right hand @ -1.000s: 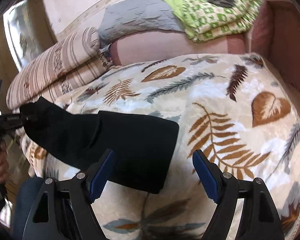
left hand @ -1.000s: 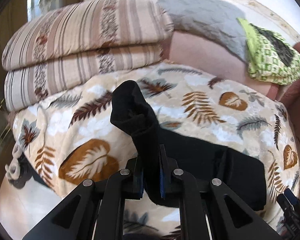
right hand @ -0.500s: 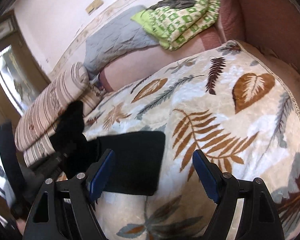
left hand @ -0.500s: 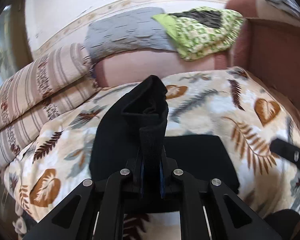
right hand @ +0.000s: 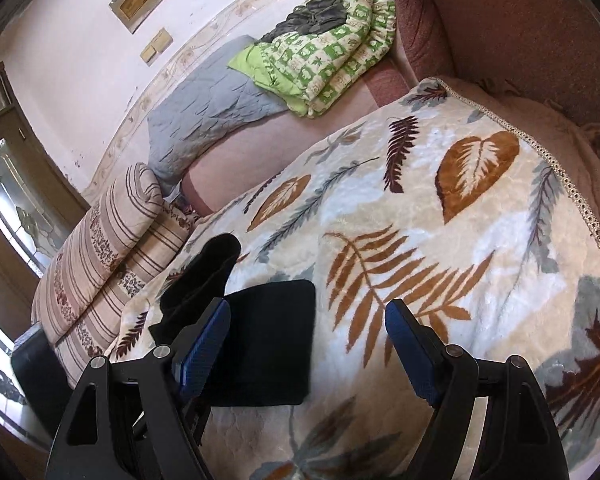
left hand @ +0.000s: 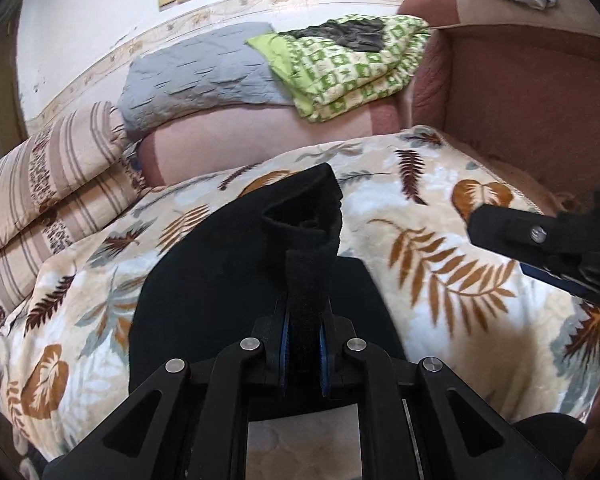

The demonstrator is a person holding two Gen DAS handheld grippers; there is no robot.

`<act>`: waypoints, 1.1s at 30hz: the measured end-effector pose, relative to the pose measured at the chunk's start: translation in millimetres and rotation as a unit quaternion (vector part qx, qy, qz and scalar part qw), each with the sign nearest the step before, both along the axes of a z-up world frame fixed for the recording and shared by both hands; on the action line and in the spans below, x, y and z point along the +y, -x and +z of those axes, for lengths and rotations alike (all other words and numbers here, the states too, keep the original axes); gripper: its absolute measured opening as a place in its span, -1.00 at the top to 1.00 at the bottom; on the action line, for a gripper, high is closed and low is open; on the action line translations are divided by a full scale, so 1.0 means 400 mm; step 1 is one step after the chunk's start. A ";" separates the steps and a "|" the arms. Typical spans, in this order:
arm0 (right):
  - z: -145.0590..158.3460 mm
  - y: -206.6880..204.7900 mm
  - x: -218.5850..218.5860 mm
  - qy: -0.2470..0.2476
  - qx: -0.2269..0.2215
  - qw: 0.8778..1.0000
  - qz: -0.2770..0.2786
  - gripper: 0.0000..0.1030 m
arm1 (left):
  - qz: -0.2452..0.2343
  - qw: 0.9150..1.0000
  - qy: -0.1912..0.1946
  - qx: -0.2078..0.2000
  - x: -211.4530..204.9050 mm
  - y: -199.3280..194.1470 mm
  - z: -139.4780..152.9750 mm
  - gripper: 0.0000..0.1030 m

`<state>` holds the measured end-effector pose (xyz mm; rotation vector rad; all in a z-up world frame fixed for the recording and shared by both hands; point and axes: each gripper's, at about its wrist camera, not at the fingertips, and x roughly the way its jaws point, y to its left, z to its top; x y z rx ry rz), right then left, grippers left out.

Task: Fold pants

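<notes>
The black pants (left hand: 204, 300) lie partly folded on the leaf-patterned blanket (left hand: 440, 248). My left gripper (left hand: 304, 340) is shut on one end of the pants and holds it lifted over the folded part. The lifted end stands up in front of the fingers. In the right wrist view the pants (right hand: 268, 340) lie at lower left, the raised end above them. My right gripper (right hand: 308, 344) is open and empty, hovering over the blanket (right hand: 440, 240) beside the pants' right edge. It also shows at the right of the left wrist view (left hand: 548, 248).
Striped folded bedding (left hand: 40, 200) lies at the left. A grey quilt (left hand: 196, 76) and a green patterned blanket (left hand: 348, 64) lie at the back. A reddish armrest (left hand: 520, 100) rises at the right. A door with glass (right hand: 12, 208) is far left.
My left gripper has swung the pants' end from the left over toward the folded part. My right gripper has stayed open and drifted right, away from the pants.
</notes>
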<state>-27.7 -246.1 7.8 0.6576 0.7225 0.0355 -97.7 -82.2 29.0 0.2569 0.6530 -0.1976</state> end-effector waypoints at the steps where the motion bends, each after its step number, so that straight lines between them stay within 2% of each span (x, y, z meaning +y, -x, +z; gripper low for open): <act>1: 0.002 0.002 -0.001 0.001 -0.002 1.000 -0.006 -0.57 | -0.005 1.000 0.002 0.003 -0.003 0.000 -0.009 0.83; 3: 0.002 0.005 -0.003 0.004 -0.001 1.000 -0.016 -0.57 | -0.015 1.000 -0.008 0.017 -0.017 -0.009 -0.043 0.81; 4: 0.003 0.005 -0.005 0.005 0.000 1.000 -0.018 -0.57 | -0.024 0.999 -0.013 0.035 -0.023 -0.019 -0.069 0.72; 5: 0.001 0.004 -0.007 0.010 0.008 1.000 -0.025 -0.46 | -0.034 0.998 -0.016 0.056 -0.022 -0.028 -0.102 0.69; 7: -0.009 0.002 -0.018 -0.001 0.013 0.999 -0.030 -0.45 | -0.054 0.997 -0.040 0.037 -0.028 -0.017 -0.111 0.64; 9: -0.010 0.002 -0.025 -0.001 0.014 0.999 -0.041 -0.45 | -0.083 0.995 -0.044 0.044 -0.022 -0.001 -0.101 0.54; 11: -0.009 -0.002 -0.030 -0.004 0.017 0.999 -0.044 -0.45 | -0.106 0.992 -0.015 0.061 0.008 0.007 -0.092 0.47; 12: -0.008 -0.007 -0.036 -0.008 0.018 0.999 -0.048 -0.45 | -0.121 0.989 0.010 0.083 0.030 0.007 -0.087 0.37; 13: -0.004 -0.013 -0.041 -0.010 0.020 0.999 -0.049 -0.45 | -0.140 0.984 0.044 0.105 0.057 0.011 -0.075 0.30; 14: 0.006 -0.028 -0.042 -0.002 0.018 0.999 -0.040 -0.45 | -0.164 0.975 0.083 0.128 0.088 0.017 -0.057 0.30; 15: 0.018 -0.038 -0.039 0.013 0.014 0.999 -0.030 -0.45 | -0.175 0.969 0.106 0.138 0.111 0.022 -0.039 0.36; 17: 0.059 -0.070 -0.009 0.076 -0.004 0.997 0.017 -0.45 | -0.170 0.966 0.149 0.125 0.189 0.034 0.018 0.38; 18: 0.081 -0.085 0.025 0.116 -0.019 0.991 0.070 -0.45 | -0.157 0.964 0.181 0.118 0.248 0.027 0.050 0.38; 20: 0.094 -0.100 0.102 0.176 -0.035 0.968 0.174 -0.45 | -0.115 0.959 0.230 0.117 0.341 -0.009 0.076 0.38; 21: 0.096 -0.101 0.139 0.198 -0.045 0.954 0.220 -0.43 | -0.083 0.953 0.263 0.125 0.401 -0.042 0.078 0.39; 22: 0.099 -0.099 0.190 0.224 -0.065 0.930 0.283 -0.37 | -0.057 0.946 0.287 0.141 0.439 -0.073 0.066 0.46; 23: 0.098 -0.097 0.220 0.233 -0.077 0.915 0.319 -0.37 | -0.040 0.939 0.303 0.158 0.460 -0.097 0.048 0.49; 24: 0.095 -0.099 0.248 0.239 -0.089 0.899 0.357 -0.34 | -0.012 0.926 0.326 0.193 0.481 -0.133 0.015 0.51; 25: 0.087 -0.107 0.271 0.245 -0.095 0.884 0.387 -0.15 | 0.003 0.916 0.336 0.218 0.485 -0.160 -0.014 0.54; 26: 0.068 -0.124 0.287 0.243 -0.085 0.875 0.410 -0.03 | 0.011 0.908 0.342 0.243 0.477 -0.185 -0.050 0.54; 27: 0.041 -0.140 0.297 0.245 -0.067 0.870 0.423 0.00 | 0.022 0.903 0.337 0.265 0.468 -0.205 -0.075 0.57; 28: 0.003 -0.162 0.301 0.259 -0.040 0.863 0.431 0.17 | 0.035 0.896 0.328 0.296 0.453 -0.218 -0.115 0.58; 29: -0.049 -0.182 0.300 0.278 -0.004 0.855 0.439 0.43 | 0.029 0.900 0.323 0.291 0.444 -0.218 -0.122 0.57; 30: -0.105 -0.190 0.295 0.287 0.028 0.842 0.455 0.45 | 0.019 0.908 0.307 0.284 0.429 -0.225 -0.117 0.57; 31: -0.121 -0.185 0.279 0.277 0.011 0.844 0.459 0.46 | 0.015 0.916 0.289 0.277 0.419 -0.225 -0.113 0.57; 32: -0.124 -0.188 0.249 0.240 -0.005 0.859 0.452 0.45 | 0.011 0.918 0.285 0.277 0.417 -0.230 -0.111 0.57; 33: -0.127 -0.195 0.232 0.212 0.002 0.870 0.446 0.45 | 0.012 0.916 0.289 0.279 0.418 -0.235 -0.110 0.57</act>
